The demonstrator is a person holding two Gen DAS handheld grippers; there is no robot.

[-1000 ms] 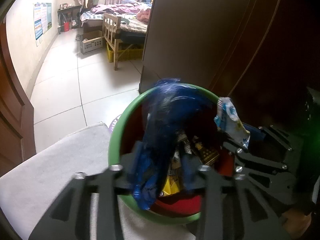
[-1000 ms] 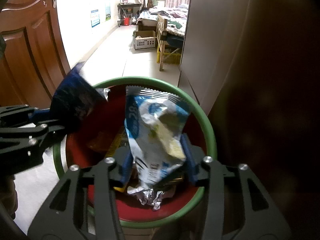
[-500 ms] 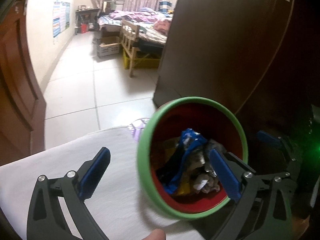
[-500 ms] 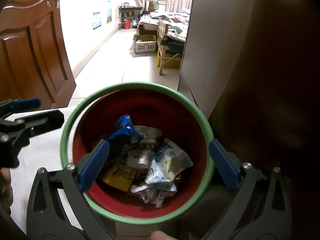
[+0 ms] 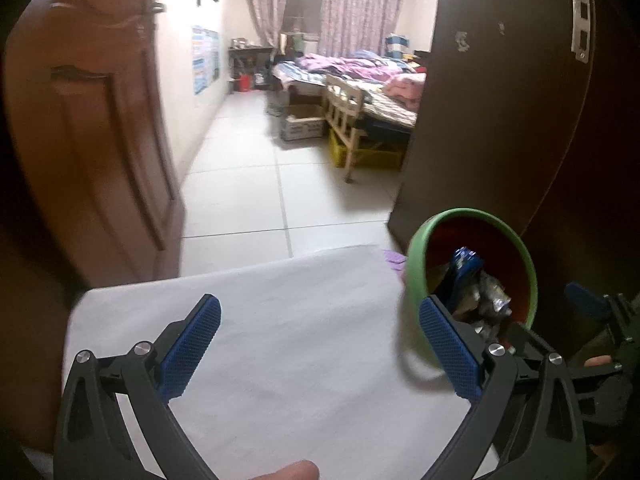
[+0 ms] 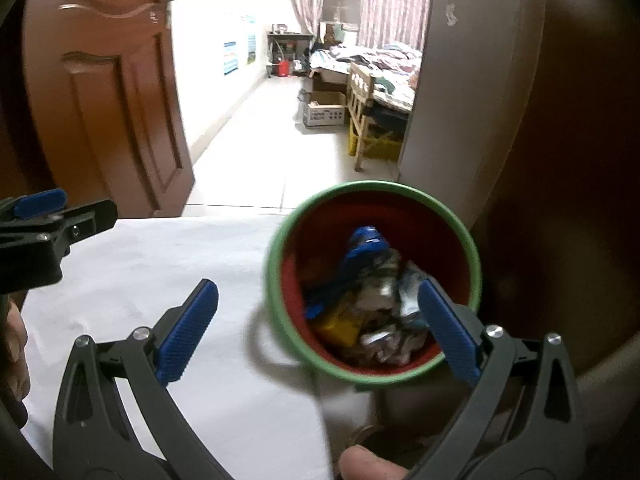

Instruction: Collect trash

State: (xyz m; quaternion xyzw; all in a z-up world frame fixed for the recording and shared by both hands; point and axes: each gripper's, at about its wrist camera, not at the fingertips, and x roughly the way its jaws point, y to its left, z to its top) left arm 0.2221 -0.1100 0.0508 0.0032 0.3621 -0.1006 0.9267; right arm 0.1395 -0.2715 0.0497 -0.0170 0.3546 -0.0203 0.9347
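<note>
Black gripper frames (image 5: 320,344), silver screws, ribbed blue fingers (image 5: 191,346).

A brown wooden door (image 6: 108,92) stands open beside a tiled floor (image 5: 256,196) leading to a cluttered bed (image 5: 360,80).

The right gripper (image 6: 318,328) stood wide apart, empty. The green-rimmed bin (image 6: 374,374) held a blue wrapper (image 6: 362,256) and crumpled wrappers (image 6: 390,346) on the white table (image 6: 152,264).
</note>
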